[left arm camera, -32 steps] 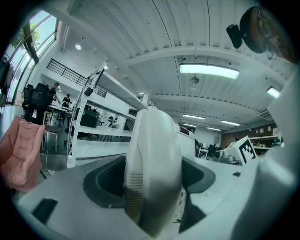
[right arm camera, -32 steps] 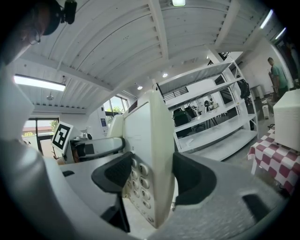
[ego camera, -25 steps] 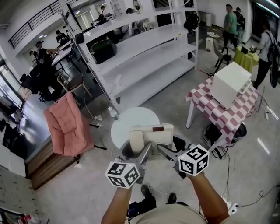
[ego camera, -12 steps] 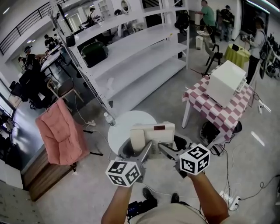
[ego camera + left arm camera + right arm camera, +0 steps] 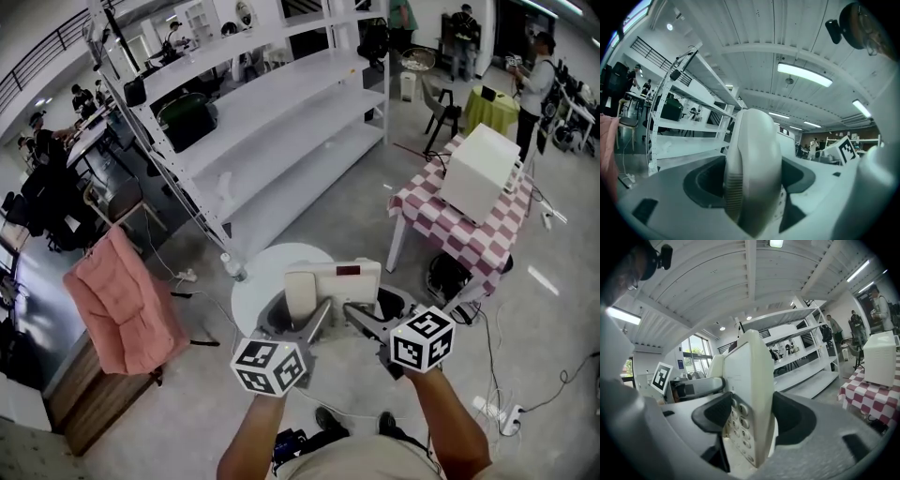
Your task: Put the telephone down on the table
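Note:
A cream telephone point(image 5: 333, 281) is held in the air between both grippers, over the near edge of a round white table point(image 5: 258, 272). My left gripper point(image 5: 311, 323) is shut on its handset end; in the left gripper view the rounded handset point(image 5: 752, 173) fills the gap between the dark pads of the left gripper point(image 5: 752, 187). My right gripper point(image 5: 361, 319) is shut on the keypad end. In the right gripper view the right gripper point(image 5: 750, 420) clamps the telephone body point(image 5: 747, 394), whose buttons face left.
A white shelving rack point(image 5: 272, 122) stands behind the round table. To the right is a checkered table point(image 5: 469, 234) bearing a white box point(image 5: 480, 173). A pink cloth point(image 5: 117, 300) hangs at the left. Cables and a power strip point(image 5: 497, 412) lie on the floor.
Both grippers have carried the telephone sideways across the room; rack, pink cloth and checkered table have drifted left in the head view. Both grips look unchanged.

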The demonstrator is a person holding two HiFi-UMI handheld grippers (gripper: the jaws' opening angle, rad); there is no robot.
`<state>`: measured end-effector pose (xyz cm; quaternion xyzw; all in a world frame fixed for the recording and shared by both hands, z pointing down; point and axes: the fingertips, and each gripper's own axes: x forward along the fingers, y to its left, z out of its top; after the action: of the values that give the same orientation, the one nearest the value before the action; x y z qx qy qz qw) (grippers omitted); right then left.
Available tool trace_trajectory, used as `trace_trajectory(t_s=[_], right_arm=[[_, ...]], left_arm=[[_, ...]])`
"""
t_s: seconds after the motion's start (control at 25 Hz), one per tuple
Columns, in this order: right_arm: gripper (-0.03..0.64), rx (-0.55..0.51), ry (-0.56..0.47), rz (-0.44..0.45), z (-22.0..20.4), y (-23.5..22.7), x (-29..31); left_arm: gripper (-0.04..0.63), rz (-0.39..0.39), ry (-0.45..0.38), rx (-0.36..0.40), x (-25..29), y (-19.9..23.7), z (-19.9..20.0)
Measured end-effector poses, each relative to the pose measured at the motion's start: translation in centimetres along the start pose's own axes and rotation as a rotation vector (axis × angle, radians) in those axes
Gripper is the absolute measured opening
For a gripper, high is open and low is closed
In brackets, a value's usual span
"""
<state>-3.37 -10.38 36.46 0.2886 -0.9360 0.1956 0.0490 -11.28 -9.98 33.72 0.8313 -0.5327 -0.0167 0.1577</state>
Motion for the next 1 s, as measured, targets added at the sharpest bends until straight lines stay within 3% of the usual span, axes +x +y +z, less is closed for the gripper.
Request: trace_trajectory(t_s=[0.52, 1.0], right_arm=[[0.261, 0.043, -0.010, -0.074, -1.3, 0.1, 4.1], [0.261, 0.112, 0.039, -0.048, -4.0, -4.1, 7.6]], left_arm=[[0.336, -0.069, 0.036, 0.003, 0.8, 4.5, -0.6], [0.336, -0.024, 0.114, -0.019, 4.7, 7.8, -3.8]])
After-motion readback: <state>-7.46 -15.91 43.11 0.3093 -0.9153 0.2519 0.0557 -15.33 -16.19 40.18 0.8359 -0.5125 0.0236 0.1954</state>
